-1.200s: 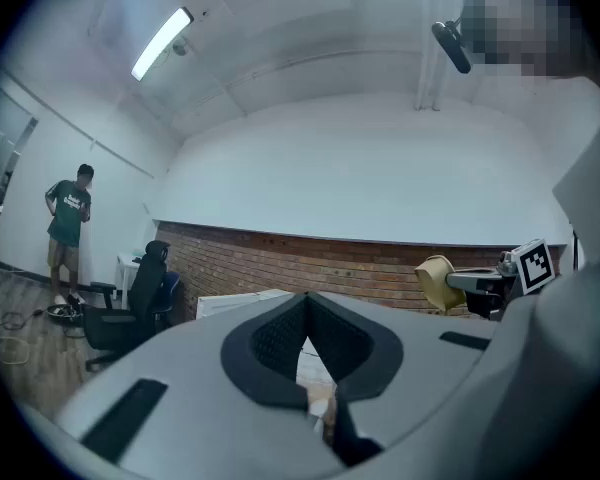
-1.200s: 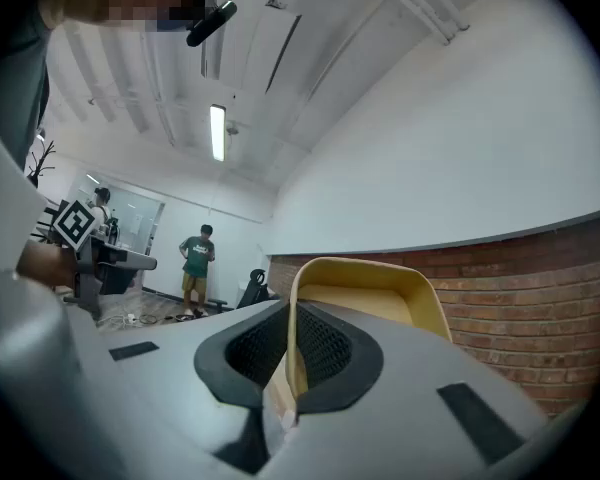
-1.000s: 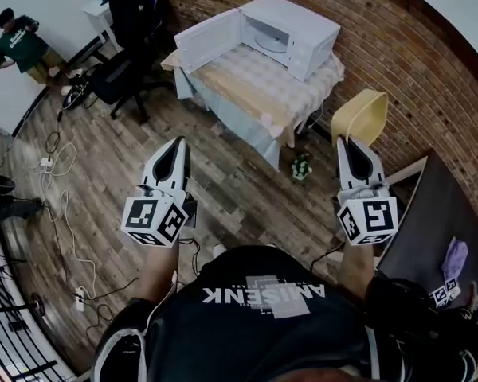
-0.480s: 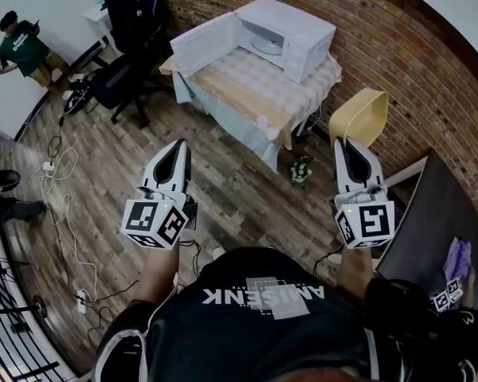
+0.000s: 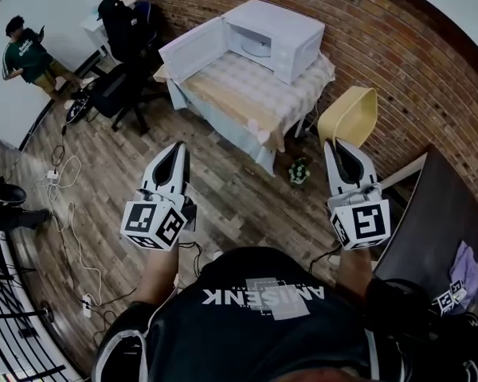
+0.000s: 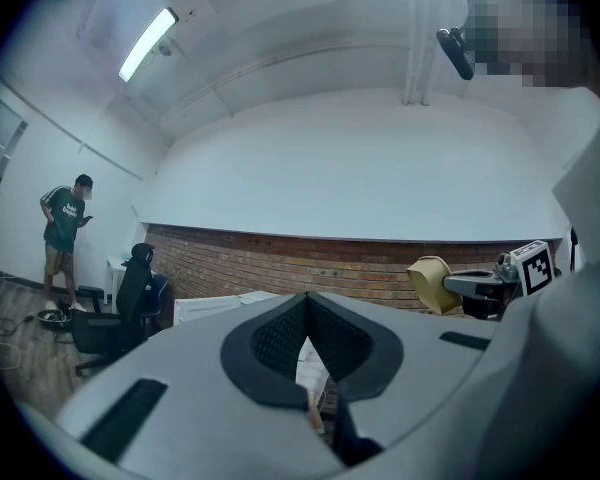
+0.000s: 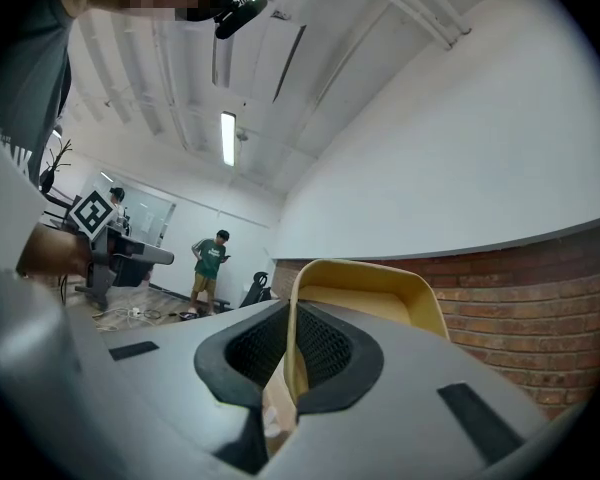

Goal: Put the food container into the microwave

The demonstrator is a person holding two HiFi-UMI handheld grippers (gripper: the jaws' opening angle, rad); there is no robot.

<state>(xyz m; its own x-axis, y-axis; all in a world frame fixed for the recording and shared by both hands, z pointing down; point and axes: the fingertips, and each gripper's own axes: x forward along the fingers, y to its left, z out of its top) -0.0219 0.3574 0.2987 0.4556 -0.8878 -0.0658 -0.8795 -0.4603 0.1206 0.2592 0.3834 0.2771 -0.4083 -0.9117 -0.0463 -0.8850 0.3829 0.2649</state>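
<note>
A yellow food container point(image 5: 349, 118) hangs upright over the wooden floor, with my right gripper point(image 5: 335, 146) shut on its rim. In the right gripper view the yellow rim point(image 7: 370, 298) runs between the dark pads point(image 7: 325, 353). My left gripper point(image 5: 175, 148) is held level beside it, shut, with nothing between its fingers. In the left gripper view the left gripper's point(image 6: 307, 303) tips meet. The white microwave point(image 5: 275, 38) stands ahead on a cloth-covered table point(image 5: 247, 90). Its door point(image 5: 193, 48) is swung wide open to the left, and a glass plate shows inside.
A brick wall point(image 5: 398, 70) runs behind the table and along the right. A dark tabletop point(image 5: 438, 221) is at my right. A small plant point(image 5: 300, 169) sits on the floor by the table. Office chairs point(image 5: 123, 46), floor cables point(image 5: 64, 213) and a person in green point(image 5: 28, 54) are at the left.
Both grippers have moved forward over the floor toward the table, and the right one has drifted slightly left with the container. The jaws look the same.
</note>
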